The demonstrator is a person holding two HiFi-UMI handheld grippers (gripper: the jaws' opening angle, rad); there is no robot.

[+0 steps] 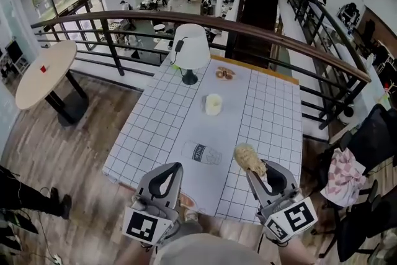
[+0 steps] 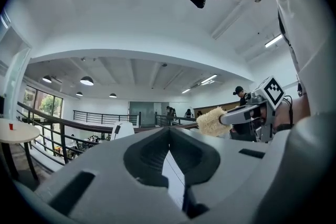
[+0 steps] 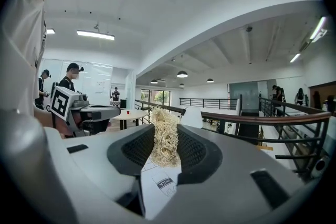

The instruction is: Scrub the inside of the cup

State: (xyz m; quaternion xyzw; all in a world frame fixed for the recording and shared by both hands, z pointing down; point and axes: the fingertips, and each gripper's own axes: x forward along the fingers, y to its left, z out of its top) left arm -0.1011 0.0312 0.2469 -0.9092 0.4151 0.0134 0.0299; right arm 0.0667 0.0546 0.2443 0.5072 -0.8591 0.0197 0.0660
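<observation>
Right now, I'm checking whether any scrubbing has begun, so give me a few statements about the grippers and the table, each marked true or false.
1. The right gripper is clamped on a scrubber. True.
2. The scrubber is down inside the cup. False: the cup stands upright by itself mid-table, well apart from the scrubber, which is held near the table's near edge.
3. The left gripper holds the cup. False: its jaws are together with nothing between them.
4. A lamp stands on the table beyond the cup. True.
</observation>
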